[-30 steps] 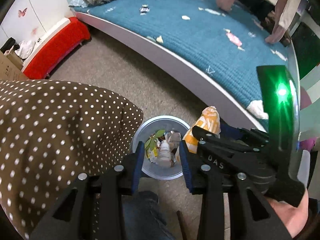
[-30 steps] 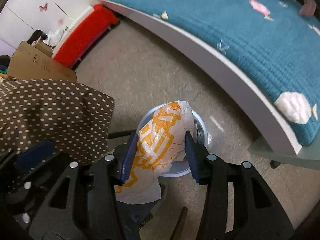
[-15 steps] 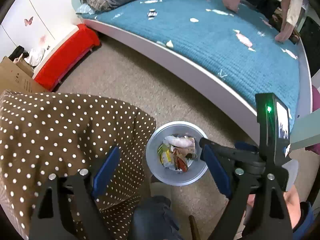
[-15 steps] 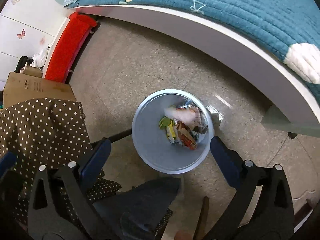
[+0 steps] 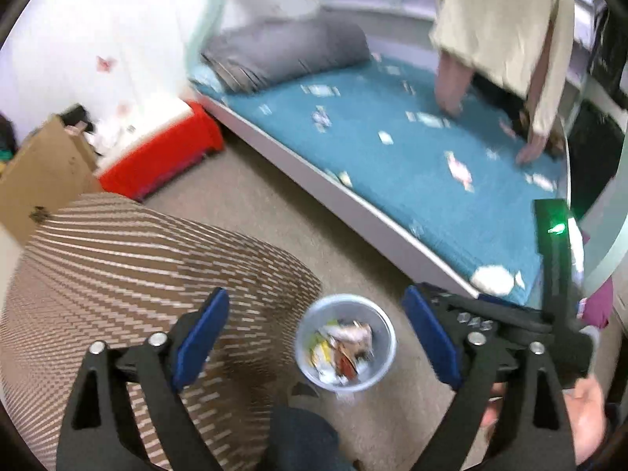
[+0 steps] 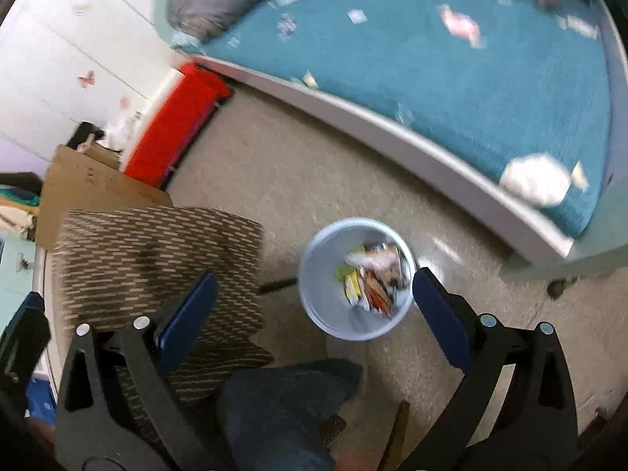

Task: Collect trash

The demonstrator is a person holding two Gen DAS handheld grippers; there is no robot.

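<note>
A pale grey round bin [image 5: 304, 337] stands on the floor, with mixed wrappers [image 5: 341, 349] lying inside it. My left gripper [image 5: 316, 298] hovers high above it, jaws opening wide, nothing between them. In the right wrist view the same bin [image 6: 316, 263] and its wrappers [image 6: 373, 278] lie below my right gripper [image 6: 314, 278], which is open and empty. Several scraps lie on the teal bed [image 5: 412, 180], among them a pink wrapper [image 5: 457, 167] and a white crumpled wad [image 6: 535, 180]. Both views are blurred.
A brown dotted cloth [image 5: 137, 274] bulges at the left of the bin. A red box [image 5: 165, 157] and a cardboard box [image 5: 39, 172] stand by the wall. A person [image 5: 502, 39] leans over the bed's far side. A jeans-clad knee [image 6: 282, 404] is under the grippers.
The right gripper let go of the orange-and-white bag, which is gone from its jaws. Both grippers spread wide and rose away from the bin, which now looks smaller.
</note>
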